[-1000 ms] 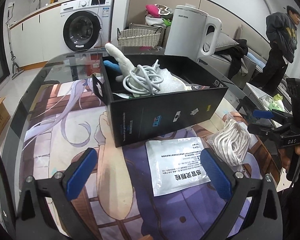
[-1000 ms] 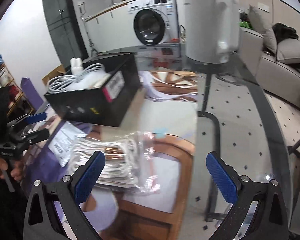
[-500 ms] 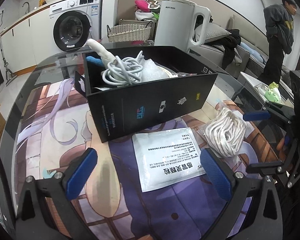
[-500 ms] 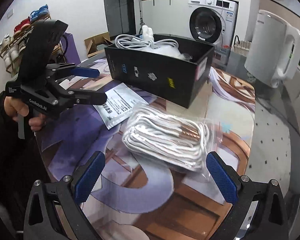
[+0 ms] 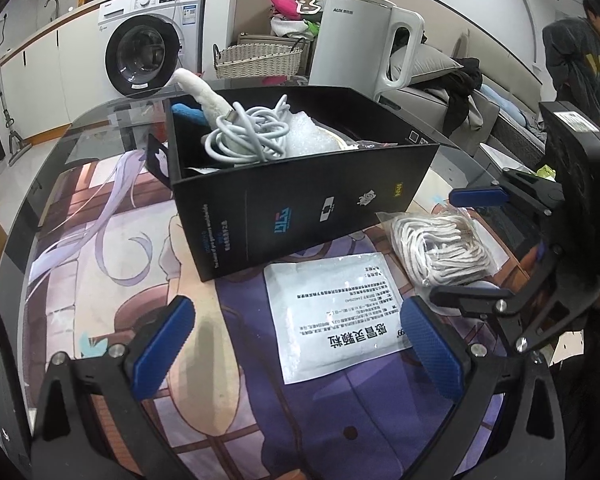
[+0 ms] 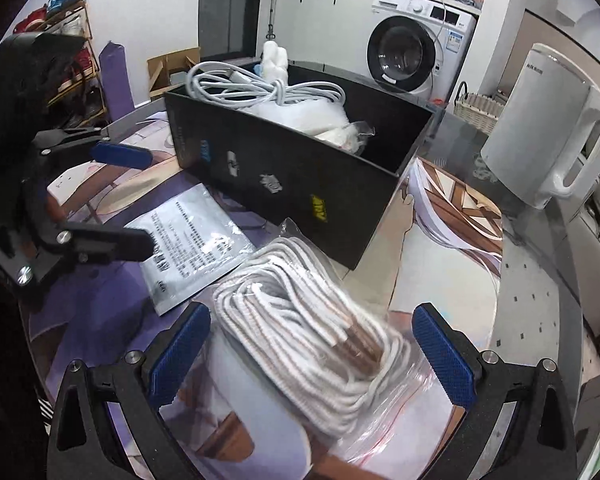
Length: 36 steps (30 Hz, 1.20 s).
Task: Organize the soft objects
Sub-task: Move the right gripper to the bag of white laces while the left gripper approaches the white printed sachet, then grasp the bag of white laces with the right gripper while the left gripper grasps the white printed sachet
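A clear bag of coiled white rope (image 6: 300, 332) lies on the printed mat, right of a black box (image 6: 300, 176). My right gripper (image 6: 310, 350) is open, its blue pads on either side of the bag. A flat white sachet (image 5: 332, 312) with printed text lies in front of the box (image 5: 300, 204). My left gripper (image 5: 296, 346) is open just above the mat, with the sachet's near edge between its fingers. The box holds a grey cable coil (image 5: 248, 136), a white plush piece and bubble wrap. In the left wrist view the right gripper (image 5: 460, 244) straddles the rope bag (image 5: 440, 248).
A white kettle (image 5: 364, 36) stands behind the box on the glass table, whose curved edge (image 6: 540, 320) runs close on the right. A washing machine (image 5: 144, 48) and a wicker basket (image 5: 256, 56) are beyond. A person (image 5: 576, 56) stands far right by a sofa.
My right gripper swung left and came down around the rope bag, which now fills its view. My left gripper edged closer to the sachet. Both stayed open.
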Available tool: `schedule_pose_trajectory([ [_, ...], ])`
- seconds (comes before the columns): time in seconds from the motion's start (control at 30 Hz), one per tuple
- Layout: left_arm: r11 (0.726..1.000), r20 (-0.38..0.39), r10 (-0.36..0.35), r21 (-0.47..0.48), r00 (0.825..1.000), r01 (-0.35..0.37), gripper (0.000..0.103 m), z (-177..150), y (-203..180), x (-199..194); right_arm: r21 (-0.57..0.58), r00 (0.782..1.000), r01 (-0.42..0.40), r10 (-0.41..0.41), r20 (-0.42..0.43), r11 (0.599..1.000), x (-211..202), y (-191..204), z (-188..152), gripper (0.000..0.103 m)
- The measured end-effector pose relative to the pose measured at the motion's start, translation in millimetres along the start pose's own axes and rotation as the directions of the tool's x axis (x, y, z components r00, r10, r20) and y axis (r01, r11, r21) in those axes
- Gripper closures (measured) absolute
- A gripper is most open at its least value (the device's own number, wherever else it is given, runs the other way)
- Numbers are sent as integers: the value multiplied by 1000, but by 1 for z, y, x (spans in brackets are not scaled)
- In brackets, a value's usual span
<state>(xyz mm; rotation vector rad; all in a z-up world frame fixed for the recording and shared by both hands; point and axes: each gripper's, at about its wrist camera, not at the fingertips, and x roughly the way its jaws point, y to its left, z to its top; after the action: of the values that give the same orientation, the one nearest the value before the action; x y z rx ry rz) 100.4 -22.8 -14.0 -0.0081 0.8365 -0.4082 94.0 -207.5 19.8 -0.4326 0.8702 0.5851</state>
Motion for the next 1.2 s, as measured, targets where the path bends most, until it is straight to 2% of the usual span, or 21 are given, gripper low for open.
schedule_pose_trajectory([
  [0.2,1000,-4,-1,3,1000,1,0,1,-2,1,85,991,-104,110,-70,991,11,-12,3,0],
  [0.37,1000,-4,1,6,1000,-1,0,1,-2,1,81,980,-181,187,-65,980,1,-5,-7,0],
  [0.43,1000,-5,-1,9,1000,1,0,1,-3,2,69,981,-184,188,-55,980,-1,-2,-9,0],
  [0.57,1000,-10,2,15,1000,-2,0,1,-7,3,75,988,-140,144,-50,987,3,-4,-11,1],
  [0.6,1000,-12,4,16,1000,-3,0,2,-7,3,75,990,-128,132,-44,989,4,-4,-10,3],
  [0.67,1000,-14,4,16,1000,-4,0,2,-8,4,66,995,-91,94,-31,994,2,1,-10,18],
  [0.7,1000,-15,4,14,1000,-4,0,3,-8,5,62,997,-77,79,-26,995,1,1,-10,20],
  [0.8,1000,-17,6,11,1000,-6,0,3,-9,5,60,997,-81,81,-10,995,0,1,-10,32],
  [0.87,1000,-19,9,9,1000,-9,0,4,-10,6,51,996,-93,93,4,994,-3,3,-10,48],
  [0.93,1000,-20,7,13,1000,-7,0,4,-12,6,34,995,-99,98,33,995,-9,7,-11,54],
  [1.07,1000,-23,1,26,1000,0,0,3,-16,5,47,990,-108,103,101,993,-25,5,-13,58],
  [1.2,999,-34,-13,36,999,14,0,3,-20,6,100,971,-169,148,189,981,-44,-7,-13,58],
])
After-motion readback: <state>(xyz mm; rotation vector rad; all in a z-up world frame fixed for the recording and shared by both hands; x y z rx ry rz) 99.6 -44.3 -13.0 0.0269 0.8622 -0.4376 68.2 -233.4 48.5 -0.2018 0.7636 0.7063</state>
